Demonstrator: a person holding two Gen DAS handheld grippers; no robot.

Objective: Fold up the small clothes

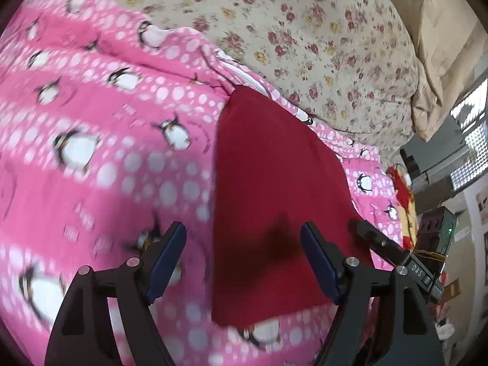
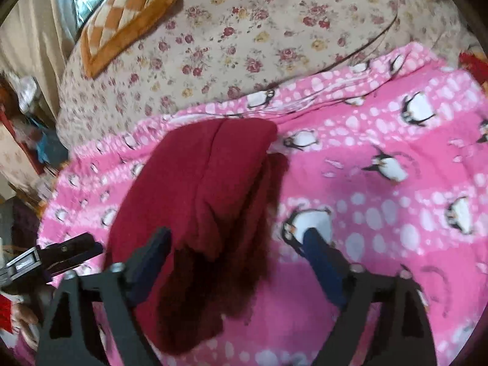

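Standing spread apart, the left gripper (image 1: 244, 247) jaws hold nothing; the right gripper (image 2: 238, 250) jaws are likewise wide and empty. Folded dark red garment (image 2: 198, 201) lies beneath both, flat on the pink penguin blanket (image 1: 100, 128). Floral bedspread (image 2: 244, 39) beyond, orange checked cushion (image 2: 122, 15) on it.

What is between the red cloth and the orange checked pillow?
In the right wrist view, pink penguin blanket, then flowery bedspread, lie between red cloth and pillow.
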